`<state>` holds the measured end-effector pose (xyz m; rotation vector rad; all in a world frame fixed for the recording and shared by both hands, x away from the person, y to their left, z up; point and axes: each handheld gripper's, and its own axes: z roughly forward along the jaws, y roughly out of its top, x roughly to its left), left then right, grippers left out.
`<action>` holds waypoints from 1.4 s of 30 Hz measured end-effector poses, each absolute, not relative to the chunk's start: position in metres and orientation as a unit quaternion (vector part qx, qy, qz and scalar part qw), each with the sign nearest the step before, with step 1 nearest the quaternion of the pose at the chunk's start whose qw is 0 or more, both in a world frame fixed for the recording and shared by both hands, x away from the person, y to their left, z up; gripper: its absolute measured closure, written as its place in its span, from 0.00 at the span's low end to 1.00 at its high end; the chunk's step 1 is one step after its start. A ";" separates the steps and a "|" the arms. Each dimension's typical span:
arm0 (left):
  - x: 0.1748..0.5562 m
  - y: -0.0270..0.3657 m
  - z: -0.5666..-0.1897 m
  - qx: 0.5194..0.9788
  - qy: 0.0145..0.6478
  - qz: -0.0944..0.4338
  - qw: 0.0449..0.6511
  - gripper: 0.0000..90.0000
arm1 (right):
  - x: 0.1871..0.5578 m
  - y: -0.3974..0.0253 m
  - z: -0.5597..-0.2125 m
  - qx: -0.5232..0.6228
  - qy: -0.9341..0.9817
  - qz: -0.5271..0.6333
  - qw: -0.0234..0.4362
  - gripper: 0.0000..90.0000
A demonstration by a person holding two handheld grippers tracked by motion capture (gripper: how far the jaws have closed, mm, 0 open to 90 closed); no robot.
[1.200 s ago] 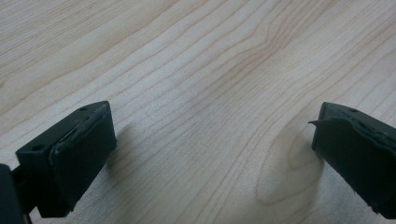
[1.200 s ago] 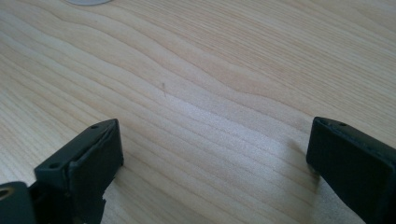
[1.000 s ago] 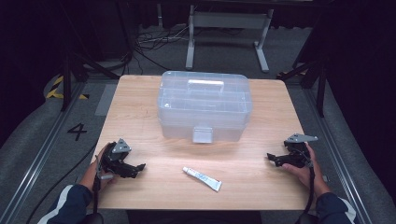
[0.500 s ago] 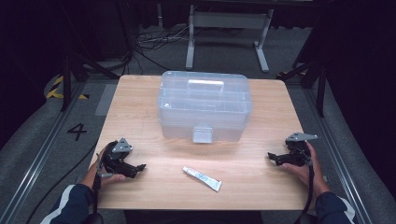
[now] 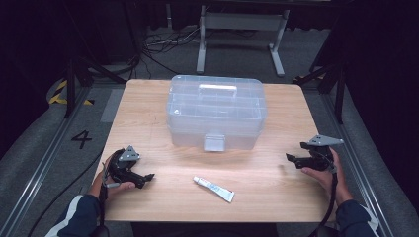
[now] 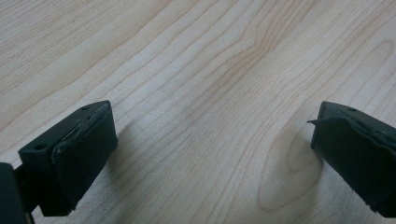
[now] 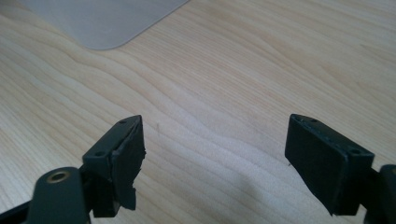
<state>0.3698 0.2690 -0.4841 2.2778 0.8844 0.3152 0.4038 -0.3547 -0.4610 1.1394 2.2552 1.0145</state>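
A clear plastic storage box (image 5: 216, 111) with a lid handle and a front latch stands shut on the middle of the wooden table (image 5: 158, 103). A small white tube (image 5: 213, 188) lies flat in front of it, near the table's front edge. My left gripper (image 5: 146, 177) rests low at the front left, held by a hand, jaws pointing right toward the tube. Its jaws stand wide apart over bare wood (image 6: 205, 116) with nothing between them. My right gripper (image 5: 290, 158) sits at the right edge, pointing left, open over bare wood, a corner of the box (image 7: 102, 21) ahead.
Beyond the table is dark carpet with cables and a metal stand's legs (image 5: 237, 29). A floor mark "4" (image 5: 81, 139) lies left of the table. Bare wood stretches between the tube and each gripper.
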 end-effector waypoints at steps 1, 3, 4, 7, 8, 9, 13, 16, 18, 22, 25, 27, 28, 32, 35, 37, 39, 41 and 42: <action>0.370 0.269 -0.484 0.872 0.339 0.121 0.332 0.01 | 0.405 -0.355 -0.458 0.408 0.809 0.368 0.208 0.24; 0.370 0.269 -0.484 0.872 0.339 0.121 0.332 0.01 | 0.406 -0.355 -0.455 0.406 0.810 0.370 0.208 0.25; 0.370 0.269 -0.484 0.872 0.339 0.121 0.333 0.01 | 0.406 -0.355 -0.453 0.403 0.810 0.370 0.211 0.25; 0.370 0.269 -0.484 0.872 0.339 0.121 0.333 0.01 | 0.408 -0.356 -0.446 0.401 0.806 0.379 0.215 0.26; 0.370 0.269 -0.484 0.872 0.338 0.121 0.332 0.01 | 0.409 -0.356 -0.443 0.400 0.805 0.380 0.216 0.27; 0.370 0.269 -0.484 0.872 0.339 0.121 0.333 0.01 | 0.410 -0.356 -0.440 0.399 0.805 0.381 0.217 0.27; 0.370 0.269 -0.484 0.872 0.339 0.121 0.333 0.01 | 0.412 -0.358 -0.429 0.396 0.801 0.390 0.224 0.28; 0.370 0.269 -0.484 0.871 0.339 0.120 0.333 0.01 | 0.413 -0.358 -0.421 0.393 0.797 0.397 0.229 0.29; 0.370 0.269 -0.484 0.872 0.339 0.120 0.333 0.01 | 0.415 -0.357 -0.415 0.390 0.797 0.398 0.235 0.29; 0.370 0.269 -0.484 0.872 0.339 0.120 0.333 0.01 | 0.419 -0.355 -0.405 0.384 0.797 0.400 0.241 0.29; 0.370 0.269 -0.484 0.872 0.339 0.120 0.333 0.01 | 0.423 -0.351 -0.395 0.379 0.794 0.408 0.245 0.30; 0.370 0.269 -0.484 0.871 0.339 0.120 0.333 0.01 | 0.426 -0.348 -0.389 0.375 0.793 0.409 0.252 0.31; 0.370 0.269 -0.484 0.872 0.339 0.120 0.333 0.01 | 0.427 -0.347 -0.386 0.373 0.793 0.412 0.250 0.31; 0.370 0.269 -0.484 0.872 0.339 0.120 0.333 0.01 | 0.431 -0.340 -0.377 0.362 0.794 0.416 0.257 0.31; 0.370 0.269 -0.484 0.872 0.339 0.120 0.333 0.01 | 0.434 -0.337 -0.372 0.361 0.792 0.419 0.259 0.32; 0.370 0.269 -0.484 0.871 0.340 0.120 0.333 0.01 | 0.436 -0.336 -0.368 0.360 0.790 0.423 0.259 0.32; 0.370 0.269 -0.484 0.872 0.339 0.120 0.333 0.01 | 0.439 -0.334 -0.363 0.357 0.789 0.426 0.262 0.32; 0.370 0.269 -0.484 0.872 0.339 0.120 0.333 0.01 | 0.442 -0.331 -0.358 0.355 0.788 0.429 0.262 0.32; 0.370 0.269 -0.484 0.872 0.339 0.120 0.333 0.01 | 0.443 -0.330 -0.356 0.353 0.788 0.431 0.262 0.32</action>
